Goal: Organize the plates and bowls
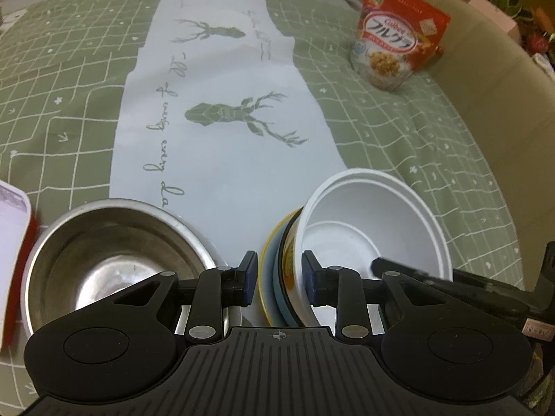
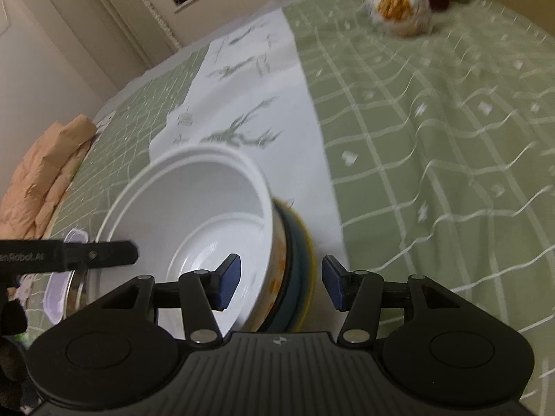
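Note:
A white bowl (image 1: 374, 228) with an orange pattern outside sits nested in a blue dish with a yellow rim (image 1: 269, 277). My left gripper (image 1: 280, 277) is open, its fingers straddling the stack's left rim without pressing it. A steel bowl (image 1: 114, 260) stands to the left. In the right wrist view the white bowl (image 2: 194, 215) rests in the blue and yellow dish (image 2: 301, 260). My right gripper (image 2: 281, 284) is open, its fingers straddling the stack's right rim. The left gripper's finger (image 2: 100, 253) reaches over the bowl's left edge.
A red cereal bag (image 1: 395, 38) stands at the far right on the green checked tablecloth (image 1: 416, 131). A white runner with deer (image 1: 222, 121) lies down the middle. A red-edged box (image 1: 14, 242) is at left. A crumpled paper bag (image 2: 45, 173) and a plastic container (image 2: 59, 294) lie at left.

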`<state>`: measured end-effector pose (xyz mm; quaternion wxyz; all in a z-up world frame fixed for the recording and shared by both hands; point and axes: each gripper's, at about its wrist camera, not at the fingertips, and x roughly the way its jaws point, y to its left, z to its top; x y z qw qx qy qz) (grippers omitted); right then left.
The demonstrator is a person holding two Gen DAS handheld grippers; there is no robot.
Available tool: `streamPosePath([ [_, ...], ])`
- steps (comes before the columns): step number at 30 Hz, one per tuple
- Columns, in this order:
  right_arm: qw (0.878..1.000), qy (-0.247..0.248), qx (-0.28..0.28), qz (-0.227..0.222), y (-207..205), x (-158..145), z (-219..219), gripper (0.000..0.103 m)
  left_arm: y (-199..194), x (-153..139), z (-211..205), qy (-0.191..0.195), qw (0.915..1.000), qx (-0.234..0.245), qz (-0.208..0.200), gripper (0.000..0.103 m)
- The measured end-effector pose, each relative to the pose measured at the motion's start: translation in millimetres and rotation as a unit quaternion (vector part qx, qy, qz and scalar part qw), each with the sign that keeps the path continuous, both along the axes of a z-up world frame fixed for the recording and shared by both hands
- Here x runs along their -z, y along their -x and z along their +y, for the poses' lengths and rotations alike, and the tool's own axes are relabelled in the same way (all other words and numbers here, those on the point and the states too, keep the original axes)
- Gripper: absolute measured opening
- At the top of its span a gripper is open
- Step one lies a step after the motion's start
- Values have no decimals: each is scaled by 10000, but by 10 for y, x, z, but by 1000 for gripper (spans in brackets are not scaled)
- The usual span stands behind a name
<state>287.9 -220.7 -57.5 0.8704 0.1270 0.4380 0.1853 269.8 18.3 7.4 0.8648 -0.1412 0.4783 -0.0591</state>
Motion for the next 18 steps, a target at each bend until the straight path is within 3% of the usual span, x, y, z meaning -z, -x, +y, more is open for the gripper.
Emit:
streamPosePath([
  [10, 9908, 652, 449, -1097, 241, -611, 78, 60, 356, -223, 483, 606, 9955, -360, -638, 31],
  [15, 9873, 746, 148, -1392, 266, -883, 432, 60, 614, -197, 942, 759, 9917, -737, -734, 31],
  [18, 9871, 774, -230, -1384, 220, -961, 773, 60, 793, -102, 1255, 657, 9888, -1163, -661, 31],
])
